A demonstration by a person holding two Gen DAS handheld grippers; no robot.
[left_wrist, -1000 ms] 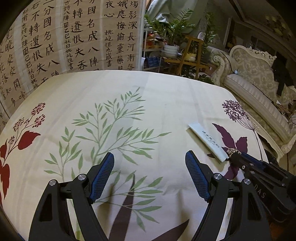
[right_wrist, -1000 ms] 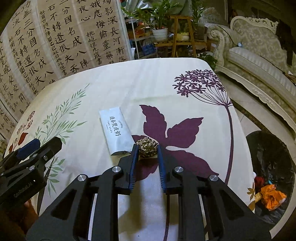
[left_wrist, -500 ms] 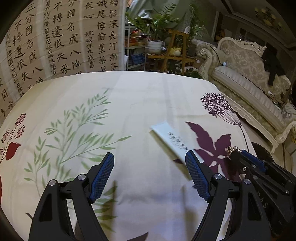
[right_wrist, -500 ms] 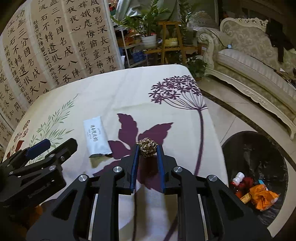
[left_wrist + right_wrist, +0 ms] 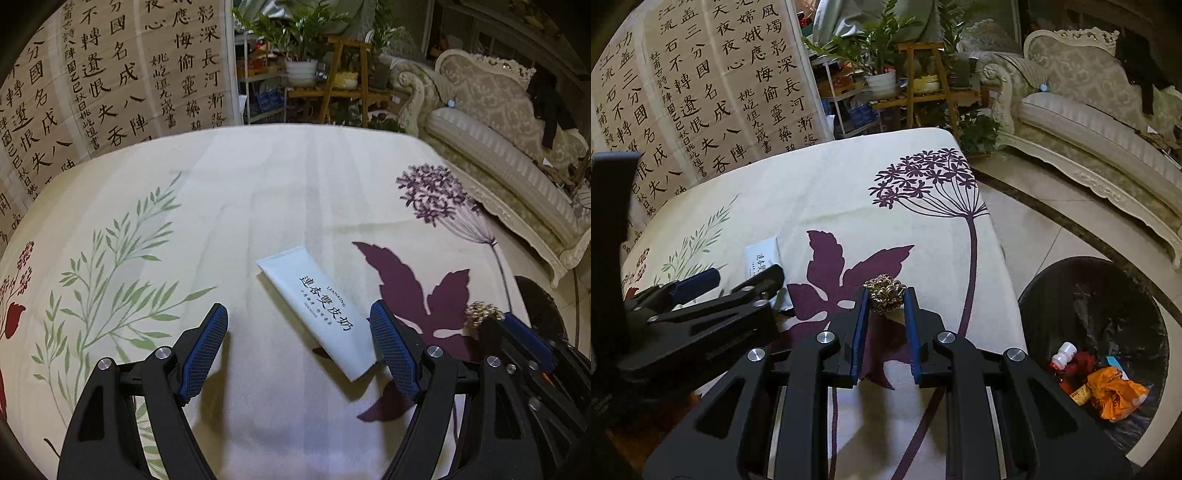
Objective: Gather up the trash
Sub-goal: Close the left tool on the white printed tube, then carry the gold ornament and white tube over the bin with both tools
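The left gripper (image 5: 297, 347) hangs over the tabletop (image 5: 258, 192), which is covered with a cream cloth printed with green sprigs and purple leaves. Its blue-padded fingers (image 5: 393, 349) stand wide apart with nothing pressed between them. A flat white packet (image 5: 314, 308) with dark lettering lies on the cloth, slanting from upper left to lower right; its lower end sits in the gap between these fingers, close to the right-hand one, without touching either pad.

The right gripper (image 5: 884, 308) is just beside the left one, toward the table's edge. Its fingers (image 5: 860, 332) are drawn narrow and pinch a small crumpled gold ball of foil (image 5: 884, 297) at their tips, above the purple leaf print. In the left wrist view the same foil ball (image 5: 484, 314) shows at the tip of the right gripper.

On the tiled floor beside the table stands a round bin lined with a black bag (image 5: 1071, 280), holding an orange wrapper (image 5: 1113, 395), a small white bottle (image 5: 1063, 352) and other scraps.
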